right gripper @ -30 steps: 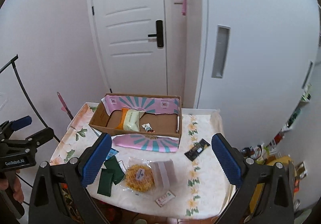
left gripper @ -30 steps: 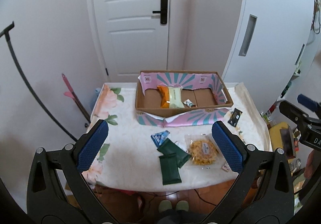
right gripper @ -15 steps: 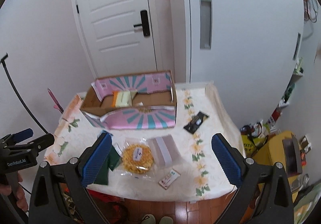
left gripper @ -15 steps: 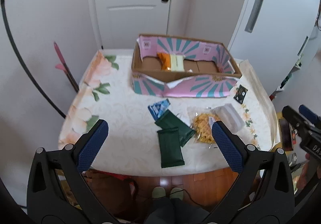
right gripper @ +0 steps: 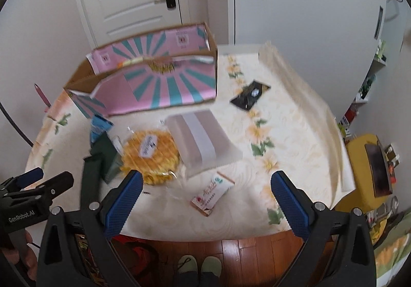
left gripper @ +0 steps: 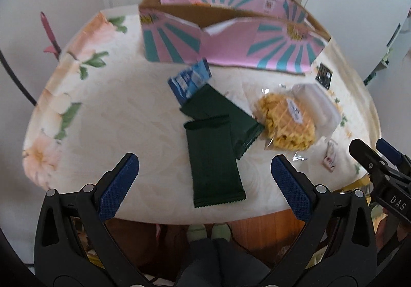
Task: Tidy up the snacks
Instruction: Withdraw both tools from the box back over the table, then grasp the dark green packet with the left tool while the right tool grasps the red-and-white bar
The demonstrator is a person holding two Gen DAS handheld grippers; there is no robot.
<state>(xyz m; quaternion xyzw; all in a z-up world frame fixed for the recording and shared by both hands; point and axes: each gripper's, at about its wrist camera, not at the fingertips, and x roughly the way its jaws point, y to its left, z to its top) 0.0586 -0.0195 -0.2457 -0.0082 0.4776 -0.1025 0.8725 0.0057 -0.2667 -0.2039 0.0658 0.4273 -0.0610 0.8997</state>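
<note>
Pink-and-teal cardboard box (right gripper: 164, 86) holds a partly hidden yellowish packet (right gripper: 123, 62).

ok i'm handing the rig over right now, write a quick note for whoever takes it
Left gripper: open, empty, over the near table edge, lined up with the front dark green packet.
Right gripper: open, empty, over the near edge by the small pink-and-white sachet.
On the tablecloth, outside the box: second green packet, blue packet, waffle bag, white pouch, black sachet.
Pink-and-teal cardboard box stands at the back; its contents are hidden from here.
Done: nothing that shows.
Left: move all seven loose snacks into the box, probably the green packet first.
</note>
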